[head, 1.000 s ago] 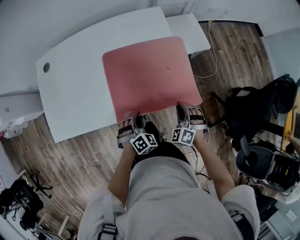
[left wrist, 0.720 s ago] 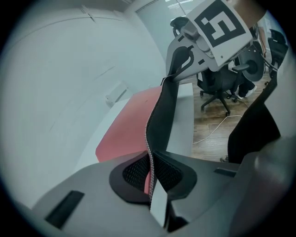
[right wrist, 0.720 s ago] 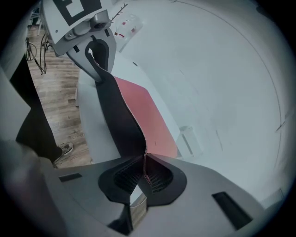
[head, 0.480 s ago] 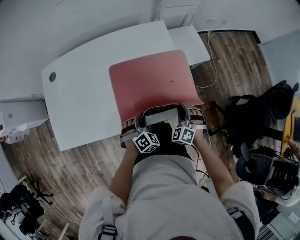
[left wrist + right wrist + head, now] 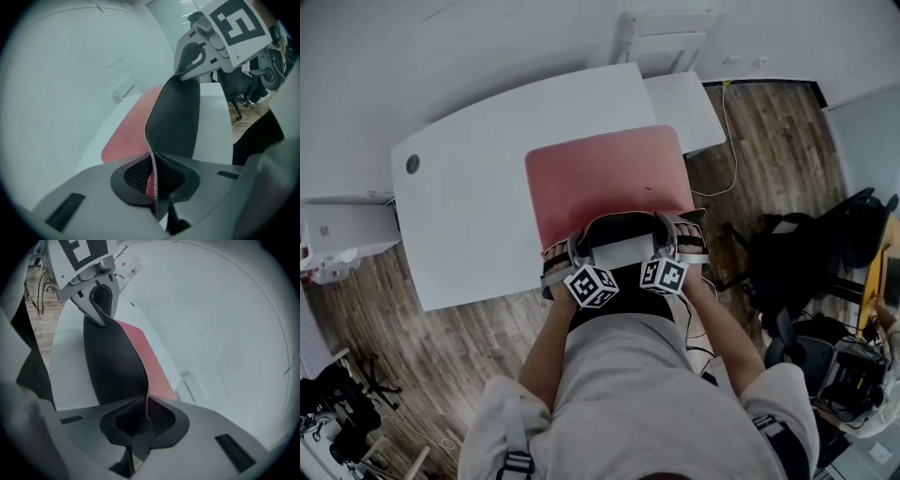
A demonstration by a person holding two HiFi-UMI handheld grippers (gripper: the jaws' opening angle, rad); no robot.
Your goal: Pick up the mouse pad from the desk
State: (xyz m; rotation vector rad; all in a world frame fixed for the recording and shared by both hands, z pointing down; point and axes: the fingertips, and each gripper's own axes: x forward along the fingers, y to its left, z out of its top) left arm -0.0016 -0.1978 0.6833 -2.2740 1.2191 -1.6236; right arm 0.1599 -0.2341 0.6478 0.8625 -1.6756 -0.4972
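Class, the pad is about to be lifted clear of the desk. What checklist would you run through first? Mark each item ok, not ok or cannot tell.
1. Left gripper shut on the mouse pad edge: ok, the edge sits pinched between its jaws.
2. Right gripper shut on the same edge: ok.
3. Near edge raised: ok, it curls up and its black underside shows.
4. Far part off the desk: not ok, it lies flat on the desk.
5. Nothing resting on the red top: cannot tell, since a small dark speck is too small to identify.
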